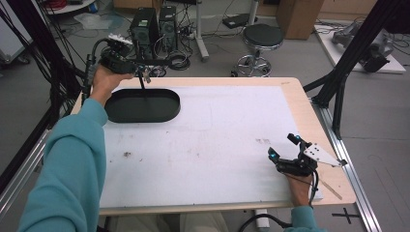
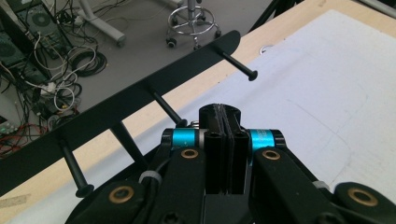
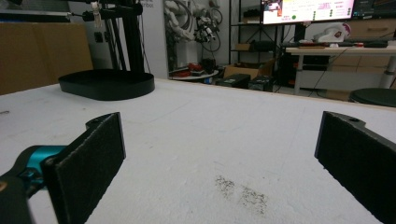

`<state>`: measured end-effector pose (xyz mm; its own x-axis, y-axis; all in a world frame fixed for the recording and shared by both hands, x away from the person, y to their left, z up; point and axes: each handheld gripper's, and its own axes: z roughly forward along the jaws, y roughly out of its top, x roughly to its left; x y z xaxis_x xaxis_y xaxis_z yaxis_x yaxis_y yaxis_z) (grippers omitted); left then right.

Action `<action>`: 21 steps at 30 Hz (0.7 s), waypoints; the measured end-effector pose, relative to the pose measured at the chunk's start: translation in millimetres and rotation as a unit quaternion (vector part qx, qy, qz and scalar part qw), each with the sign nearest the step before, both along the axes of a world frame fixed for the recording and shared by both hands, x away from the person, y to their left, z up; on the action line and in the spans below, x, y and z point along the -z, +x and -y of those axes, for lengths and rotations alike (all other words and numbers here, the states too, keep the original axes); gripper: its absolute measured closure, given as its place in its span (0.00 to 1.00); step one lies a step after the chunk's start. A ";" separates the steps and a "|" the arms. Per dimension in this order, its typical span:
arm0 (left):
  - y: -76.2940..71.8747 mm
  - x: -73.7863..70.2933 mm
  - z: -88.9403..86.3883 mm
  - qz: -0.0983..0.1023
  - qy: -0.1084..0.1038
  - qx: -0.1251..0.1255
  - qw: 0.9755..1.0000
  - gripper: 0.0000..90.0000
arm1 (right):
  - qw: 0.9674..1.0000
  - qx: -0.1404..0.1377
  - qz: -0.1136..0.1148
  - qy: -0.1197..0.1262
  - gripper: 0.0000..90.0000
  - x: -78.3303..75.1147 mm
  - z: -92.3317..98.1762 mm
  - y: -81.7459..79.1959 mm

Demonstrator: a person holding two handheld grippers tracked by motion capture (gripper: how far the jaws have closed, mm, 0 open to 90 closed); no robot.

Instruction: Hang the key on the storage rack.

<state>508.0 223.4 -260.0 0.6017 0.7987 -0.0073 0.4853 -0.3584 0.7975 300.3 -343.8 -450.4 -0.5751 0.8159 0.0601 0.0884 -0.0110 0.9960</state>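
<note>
Our left gripper (image 2: pixel 225 122) has its jaws pinched together on the black rack (image 2: pixel 140 95); its bar with pegs runs just beyond the fingertips, over the black tray (image 1: pixel 142 105). Our right gripper (image 1: pixel 285 147) rests wide open, holding nothing, tray well ahead.

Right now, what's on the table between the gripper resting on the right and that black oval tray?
Nothing but bare white table cover with faint smudges; the high view shows it between the right gripper and the black oval tray.
</note>
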 end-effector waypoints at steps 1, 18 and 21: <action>0.6 0.9 0.2 -0.001 0.001 -0.001 1.000 0.98 | 1.000 0.001 0.000 -0.001 0.01 0.0 0.0 -0.1; 7.6 7.8 -1.6 -0.011 0.010 -0.014 1.000 0.98 | 1.000 0.002 0.000 -0.001 0.01 0.0 0.0 -0.1; 8.8 8.7 -2.3 -0.014 0.010 -0.015 1.000 0.98 | 1.000 0.001 0.000 -0.001 0.01 0.0 0.1 -0.1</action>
<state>516.9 225.7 -268.7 0.5773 0.8165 -0.0068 0.5174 -0.3593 0.7767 300.2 -343.9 -450.3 -0.5728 0.8176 0.0579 0.0883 -0.0086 0.9961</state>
